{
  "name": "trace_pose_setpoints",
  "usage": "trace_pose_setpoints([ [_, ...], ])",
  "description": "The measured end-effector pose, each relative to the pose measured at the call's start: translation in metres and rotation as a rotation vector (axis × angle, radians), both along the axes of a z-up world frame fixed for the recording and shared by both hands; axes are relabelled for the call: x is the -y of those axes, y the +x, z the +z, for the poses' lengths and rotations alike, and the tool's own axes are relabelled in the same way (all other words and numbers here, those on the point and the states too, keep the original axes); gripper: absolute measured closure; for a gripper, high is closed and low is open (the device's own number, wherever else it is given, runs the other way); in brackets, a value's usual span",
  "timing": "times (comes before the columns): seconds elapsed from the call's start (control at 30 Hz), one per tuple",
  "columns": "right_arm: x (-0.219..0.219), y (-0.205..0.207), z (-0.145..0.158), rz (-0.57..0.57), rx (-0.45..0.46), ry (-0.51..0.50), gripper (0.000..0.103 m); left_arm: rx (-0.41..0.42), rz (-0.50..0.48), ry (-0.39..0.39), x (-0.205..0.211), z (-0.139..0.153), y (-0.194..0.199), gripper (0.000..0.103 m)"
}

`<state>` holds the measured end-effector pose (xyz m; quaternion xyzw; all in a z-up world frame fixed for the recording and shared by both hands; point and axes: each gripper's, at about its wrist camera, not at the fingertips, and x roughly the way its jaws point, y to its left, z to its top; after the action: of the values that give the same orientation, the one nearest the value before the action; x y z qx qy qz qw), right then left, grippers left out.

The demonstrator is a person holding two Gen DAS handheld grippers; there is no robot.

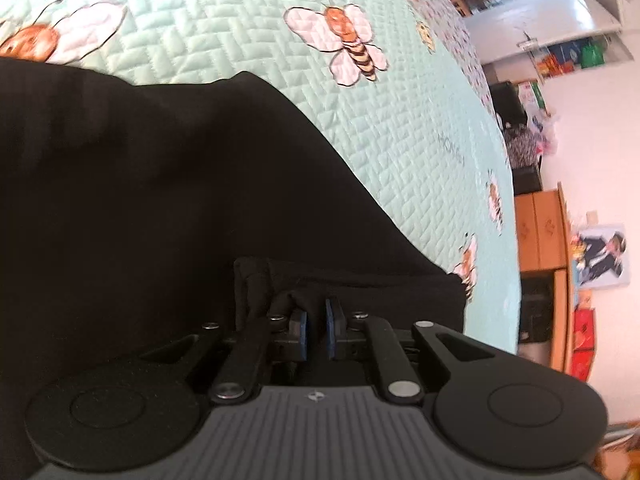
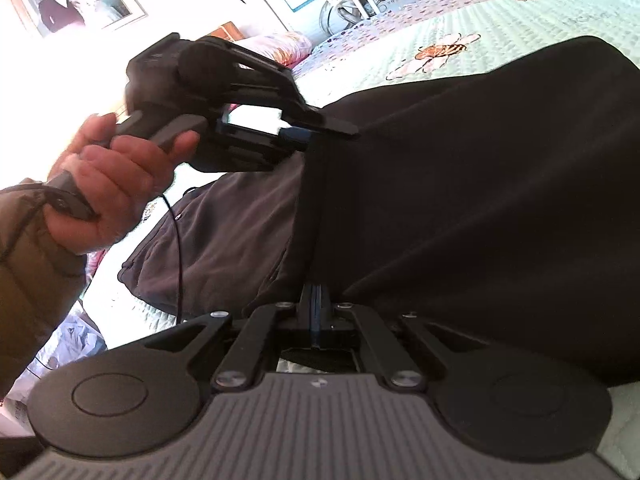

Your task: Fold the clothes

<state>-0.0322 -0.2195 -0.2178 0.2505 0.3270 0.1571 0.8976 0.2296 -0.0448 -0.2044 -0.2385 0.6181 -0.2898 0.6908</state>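
— Lying across the mint quilted bedspread (image 1: pixel 400 128), a black garment (image 1: pixel 160 184) is seen; which way is its length taken to run?

— In the right wrist view the black garment (image 2: pixel 460 200) is stretched from the near edge of the bed toward the far side, where the bee print is left uncovered. A straight seam or fold line is seen running from the right gripper (image 2: pixel 316 304) up to the left gripper (image 2: pixel 320 130), so a taut edge is held between the two.

— How are the grippers set?

— The left gripper (image 1: pixel 316 320) is drawn narrow, with a bunched fold of the black cloth pinched between its blue pads. The right gripper is fully closed, and the cloth's edge is clamped at its tips.

— What else is shown?

— A hand (image 2: pixel 116 184) in a brown padded sleeve (image 2: pixel 28 256) is wrapped around the left gripper's handle. Whether the greyer cloth below it belongs to the same garment cannot be told.
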Motion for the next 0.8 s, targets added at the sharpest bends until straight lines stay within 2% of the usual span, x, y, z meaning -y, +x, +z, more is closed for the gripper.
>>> trace_pose_setpoints([
  [0.07, -0.003, 0.001, 0.000, 0.001, 0.000, -0.009, 0.103, -0.069, 0.012, -0.024, -0.005, -0.005, 0.010, 0.092],
  [0.17, 0.000, 0.000, 0.000, 0.003, -0.003, -0.004, 0.103, -0.157, -0.025, -0.035, -0.007, -0.005, 0.028, 0.091],
  [0.23, 0.005, 0.001, -0.001, 0.004, -0.003, -0.003, 0.103, -0.141, -0.084, -0.003, -0.003, 0.006, 0.033, 0.091],
  [0.27, 0.005, 0.002, -0.001, 0.003, -0.003, -0.003, 0.103, -0.109, -0.142, 0.039, 0.005, 0.013, 0.031, 0.083],
  [0.3, 0.004, 0.002, -0.002, 0.005, -0.005, -0.001, 0.103, -0.077, -0.200, 0.082, 0.013, 0.019, 0.030, 0.066],
  [0.33, 0.004, 0.001, -0.002, 0.007, -0.007, 0.000, 0.103, -0.037, -0.241, 0.197, 0.020, 0.024, 0.029, 0.056],
  [0.37, 0.005, 0.000, -0.001, 0.007, -0.007, 0.001, 0.103, 0.003, -0.244, 0.257, 0.021, 0.028, 0.031, 0.051],
  [0.4, 0.006, -0.001, 0.000, 0.010, -0.005, -0.002, 0.103, 0.043, -0.246, 0.316, 0.021, 0.033, 0.033, 0.051],
  [0.43, 0.005, -0.001, 0.000, 0.011, -0.004, -0.006, 0.103, 0.037, -0.238, 0.293, 0.015, 0.036, 0.038, 0.050],
  [0.53, 0.006, -0.001, 0.000, 0.014, -0.002, -0.009, 0.103, 0.099, -0.100, 0.249, -0.013, 0.056, 0.045, 0.050],
  [0.6, 0.005, -0.001, 0.000, 0.015, 0.000, -0.016, 0.103, 0.135, -0.069, 0.170, -0.022, 0.068, 0.032, 0.046],
  [0.7, -0.001, -0.001, 0.003, 0.013, 0.009, -0.042, 0.103, 0.221, -0.182, 0.052, 0.004, 0.078, -0.009, 0.043],
  [0.73, -0.003, -0.002, 0.003, 0.012, 0.015, -0.050, 0.103, 0.261, -0.231, 0.035, 0.018, 0.077, -0.027, 0.042],
  [0.8, -0.005, -0.003, 0.003, 0.007, 0.026, -0.061, 0.103, 0.322, -0.288, 0.097, 0.043, 0.063, -0.053, 0.041],
])
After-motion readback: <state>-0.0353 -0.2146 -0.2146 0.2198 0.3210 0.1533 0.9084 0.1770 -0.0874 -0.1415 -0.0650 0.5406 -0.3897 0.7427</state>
